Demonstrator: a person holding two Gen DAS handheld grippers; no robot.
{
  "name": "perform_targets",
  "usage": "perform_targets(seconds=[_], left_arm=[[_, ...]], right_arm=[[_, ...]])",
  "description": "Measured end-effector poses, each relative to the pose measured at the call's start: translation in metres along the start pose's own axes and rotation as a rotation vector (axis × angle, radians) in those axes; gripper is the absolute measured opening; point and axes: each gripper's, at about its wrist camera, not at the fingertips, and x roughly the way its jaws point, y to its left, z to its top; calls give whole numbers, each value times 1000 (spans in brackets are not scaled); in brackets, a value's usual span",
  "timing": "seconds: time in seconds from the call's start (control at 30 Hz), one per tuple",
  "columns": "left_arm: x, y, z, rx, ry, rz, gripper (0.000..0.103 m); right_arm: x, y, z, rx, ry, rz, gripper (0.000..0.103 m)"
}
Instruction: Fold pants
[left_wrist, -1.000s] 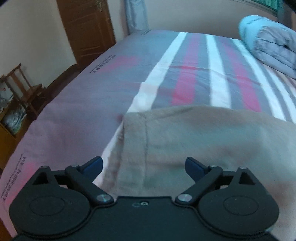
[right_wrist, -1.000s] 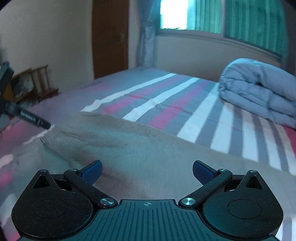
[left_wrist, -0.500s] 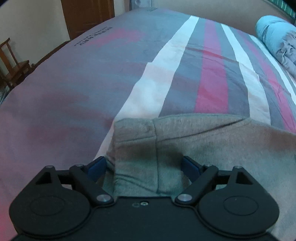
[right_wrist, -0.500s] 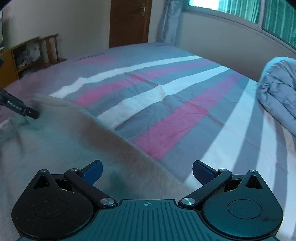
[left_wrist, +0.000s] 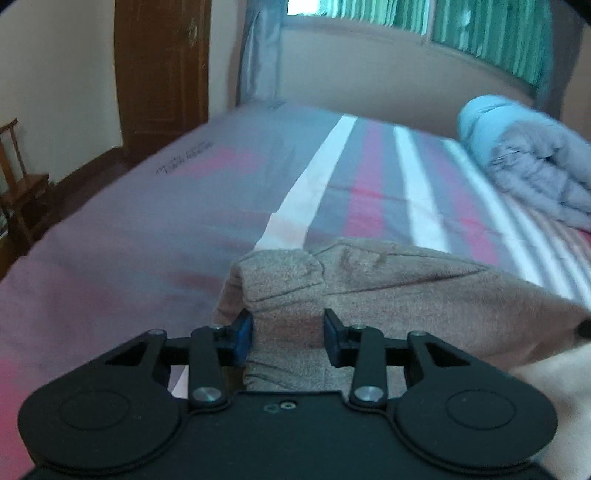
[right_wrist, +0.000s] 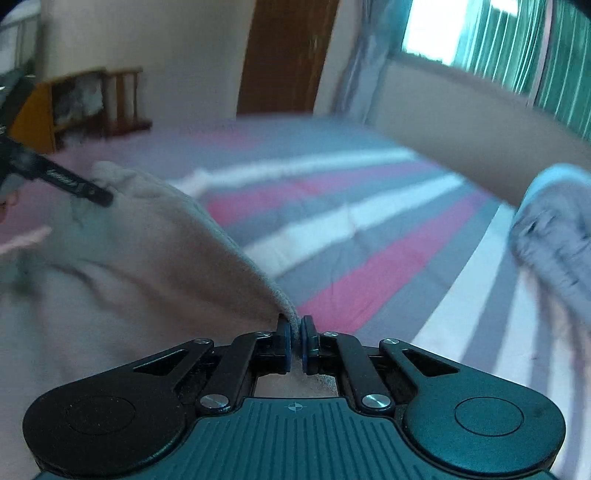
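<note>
Brown pants (left_wrist: 369, 295) lie on the striped bed (left_wrist: 184, 221). The left gripper (left_wrist: 288, 338), jaws just closing, pinches a bunched corner; the right gripper (right_wrist: 294, 345), jaws just closed, nips the edge, apparently ready to lift a fold.

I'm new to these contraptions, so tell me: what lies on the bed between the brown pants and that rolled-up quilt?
Only bare striped bedsheet lies between the pants and the quilt, as the left wrist view shows.
</note>
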Motion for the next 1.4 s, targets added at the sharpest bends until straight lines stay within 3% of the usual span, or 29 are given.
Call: perform_targets(seconds=[0.17, 0.27, 0.33, 0.4, 0.43, 0.53, 0.6, 0.73, 0.83, 0.9, 0.93, 1.0, 1.1, 1.3, 1.33, 1.37, 1.4], left_arm=[[-78, 11, -57, -8, 11, -23, 30], [-95, 18, -99, -48, 104, 3, 34], [-97, 27, -123, -94, 203, 23, 32], [-107, 38, -135, -180, 252, 11, 32], [-115, 43, -139, -228, 260, -4, 33], [-130, 54, -139, -377, 275, -49, 47], [-133, 61, -139, -490, 279, -98, 71], [-125, 56, -131, -575, 282, -142, 74], [-110, 55, -138, -639, 294, -139, 63], [-105, 55, -139, -667, 290, -158, 33], [-103, 53, -138, -657, 284, -139, 32], [-102, 52, -137, -640, 260, -113, 19], [-106, 51, -135, -628, 216, -110, 11], [-109, 51, -118, -588, 151, -115, 10], [-107, 53, -115, -589, 152, -114, 10], [-107, 55, -112, -584, 149, -109, 10], [-107, 57, -108, -575, 143, -110, 10]], right_arm=[[-87, 56, -40, 61, -17, 33, 5], [-109, 94, -74, 119, 37, 58, 5], [-107, 112, -98, 161, 119, 77, 7], [-102, 123, -114, 212, 203, 88, 28], [-106, 121, -119, 252, 207, 106, 31], [-128, 106, -127, 418, 187, 117, 39], [-136, 94, -130, 515, 195, 101, 45], [-134, 69, -138, 748, 257, 97, 45], [-131, 62, -147, 868, 268, 110, 45], [-125, 56, -154, 946, 270, 119, 45], [-122, 54, -157, 985, 268, 122, 45], [-118, 50, -163, 1056, 252, 118, 45], [-114, 44, -164, 1143, 239, 109, 45], [-105, 30, -179, 1428, 135, 50, 44], [-103, 31, -179, 1433, 121, 42, 13], [-103, 32, -178, 1430, 118, 35, 4], [-104, 34, -177, 1440, 95, 30, 4]])
